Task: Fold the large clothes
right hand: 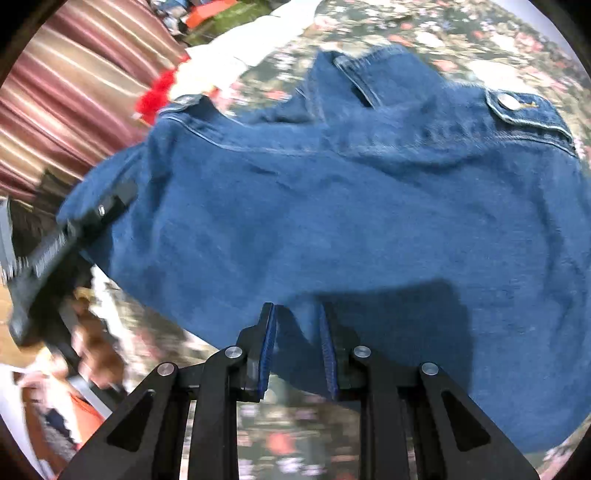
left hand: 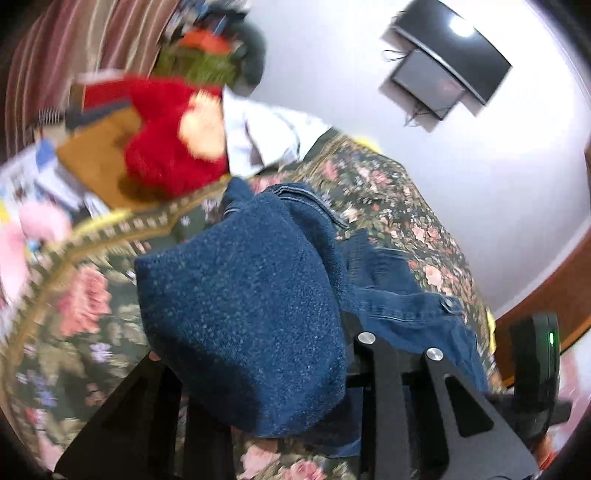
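A blue denim jacket (right hand: 332, 206) with a snap button flap lies partly lifted over the floral bedspread (right hand: 424, 29). My right gripper (right hand: 299, 354) has its blue-padded jaws around the jacket's near hem, fabric between them. The left gripper (right hand: 74, 236) shows at the left of the right wrist view, at the jacket's edge. In the left wrist view a fold of the jacket (left hand: 243, 314) drapes over my left gripper (left hand: 258, 369) and hides its fingertips; the cloth hangs from between them.
A red fluffy garment (left hand: 162, 147), a brown one (left hand: 99, 158) and white cloth (left hand: 266, 136) lie piled at the far end of the floral bedspread (left hand: 388, 199). A striped curtain (right hand: 74, 81) hangs behind. A screen (left hand: 450, 59) is on the white wall.
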A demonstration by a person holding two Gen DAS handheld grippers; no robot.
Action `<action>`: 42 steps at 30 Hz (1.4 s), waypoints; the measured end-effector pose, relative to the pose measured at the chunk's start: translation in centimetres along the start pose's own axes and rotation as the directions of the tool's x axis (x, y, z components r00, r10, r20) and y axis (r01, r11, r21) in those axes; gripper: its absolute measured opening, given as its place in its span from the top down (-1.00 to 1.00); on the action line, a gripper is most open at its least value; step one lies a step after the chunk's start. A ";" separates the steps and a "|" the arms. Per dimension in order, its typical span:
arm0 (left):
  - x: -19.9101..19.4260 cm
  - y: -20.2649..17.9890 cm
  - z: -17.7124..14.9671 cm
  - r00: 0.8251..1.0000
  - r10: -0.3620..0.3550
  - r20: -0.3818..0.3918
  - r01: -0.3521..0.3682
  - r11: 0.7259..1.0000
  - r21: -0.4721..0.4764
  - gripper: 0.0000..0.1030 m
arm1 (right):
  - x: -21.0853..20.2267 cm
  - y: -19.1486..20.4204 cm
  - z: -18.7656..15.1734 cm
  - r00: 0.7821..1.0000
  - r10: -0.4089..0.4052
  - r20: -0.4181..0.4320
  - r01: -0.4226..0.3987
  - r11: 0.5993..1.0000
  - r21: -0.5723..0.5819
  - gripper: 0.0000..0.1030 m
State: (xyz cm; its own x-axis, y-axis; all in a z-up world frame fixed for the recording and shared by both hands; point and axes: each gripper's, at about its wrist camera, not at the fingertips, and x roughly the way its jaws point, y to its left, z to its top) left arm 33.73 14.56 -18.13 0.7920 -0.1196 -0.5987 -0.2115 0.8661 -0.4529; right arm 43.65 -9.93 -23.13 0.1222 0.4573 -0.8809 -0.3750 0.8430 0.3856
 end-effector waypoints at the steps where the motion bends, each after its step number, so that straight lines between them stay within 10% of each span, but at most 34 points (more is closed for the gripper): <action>1: -0.6 -0.3 0.0 1.000 0.011 0.015 -0.012 1.000 0.017 0.44 | 0.1 0.8 0.1 1.000 0.005 -0.001 -0.005 1.000 -0.016 0.63; 10: -0.9 -2.2 -1.6 0.984 0.167 0.056 -0.174 0.970 0.167 0.45 | 8.5 4.3 0.4 0.992 -0.003 -0.124 -0.007 0.997 -0.081 0.63; 16: -1.2 -4.6 -0.4 0.987 0.146 0.066 -0.156 0.965 0.210 0.47 | 7.4 5.1 0.4 0.988 -0.013 -0.153 -0.005 0.993 -0.121 0.63; 26: -1.3 -18.1 -0.4 0.995 0.010 0.102 -0.054 0.895 0.443 0.56 | -10.7 -4.4 -4.9 0.987 -0.064 0.144 0.055 0.996 0.064 0.63; 35: 0.9 -29.1 -9.9 0.992 -0.098 -0.079 0.126 0.747 0.653 0.56 | -19.6 -13.0 -13.8 0.952 -0.217 0.216 0.156 0.950 0.271 0.63; 42: 3.2 -29.7 -18.1 0.973 0.025 -0.229 0.170 0.590 0.789 0.49 | -22.0 -15.7 -17.5 0.940 -0.245 0.238 0.151 0.923 0.354 0.62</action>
State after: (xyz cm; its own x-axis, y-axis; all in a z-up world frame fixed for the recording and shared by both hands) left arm 32.21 -20.37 -18.59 0.6346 -0.2056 -0.7450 0.4617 0.8739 0.1520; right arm 30.80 -38.19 -14.65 0.4256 0.2903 -0.8571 -0.0024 0.9475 0.3198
